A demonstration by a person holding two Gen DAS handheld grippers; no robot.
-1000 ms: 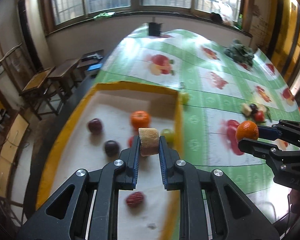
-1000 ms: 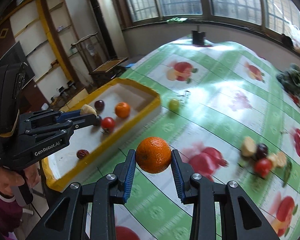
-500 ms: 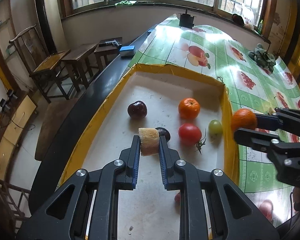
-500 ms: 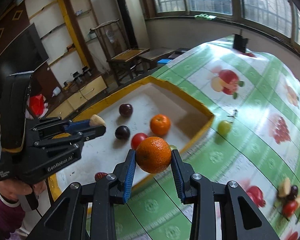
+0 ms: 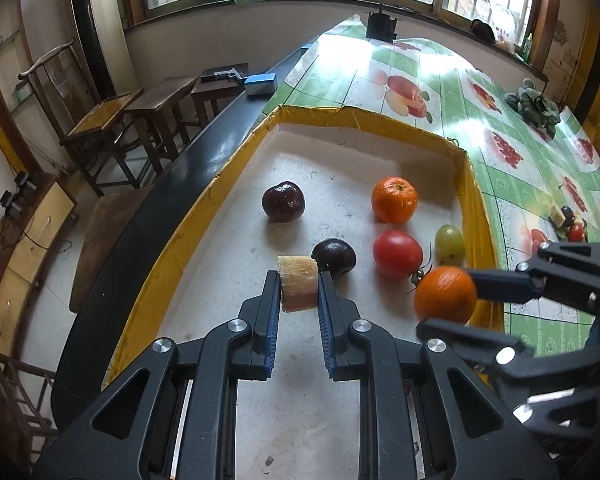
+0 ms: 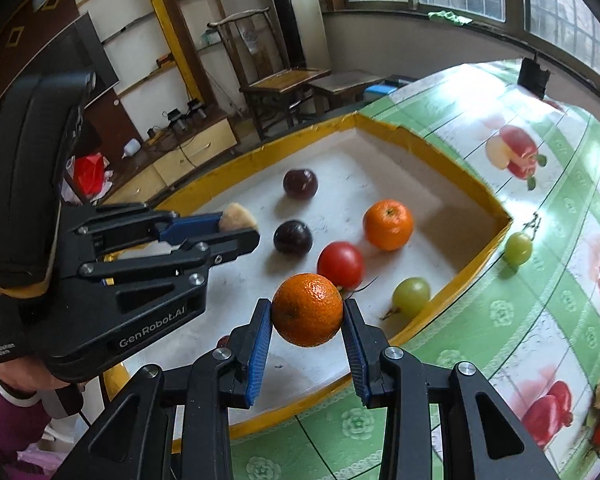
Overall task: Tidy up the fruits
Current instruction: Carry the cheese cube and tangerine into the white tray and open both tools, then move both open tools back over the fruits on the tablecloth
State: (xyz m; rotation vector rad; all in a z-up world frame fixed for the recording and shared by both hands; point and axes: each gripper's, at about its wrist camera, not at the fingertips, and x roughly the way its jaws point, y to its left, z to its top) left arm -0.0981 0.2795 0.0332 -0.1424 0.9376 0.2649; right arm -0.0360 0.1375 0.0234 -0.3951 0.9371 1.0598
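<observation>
orange mandarin (image 6: 307,310) clamped in right tool (image 6: 306,322) above yellow-rimmed tray (image 6: 428,148).

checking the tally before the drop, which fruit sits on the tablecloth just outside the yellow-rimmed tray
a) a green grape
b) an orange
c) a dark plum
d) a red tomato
a: a green grape lies on the tablecloth just beyond the tray's yellow rim, while the plums, tomato and orange lie inside.

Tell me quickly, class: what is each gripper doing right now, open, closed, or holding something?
Left gripper: closed on a pale cut fruit piece.
Right gripper: closed on an orange.
</observation>
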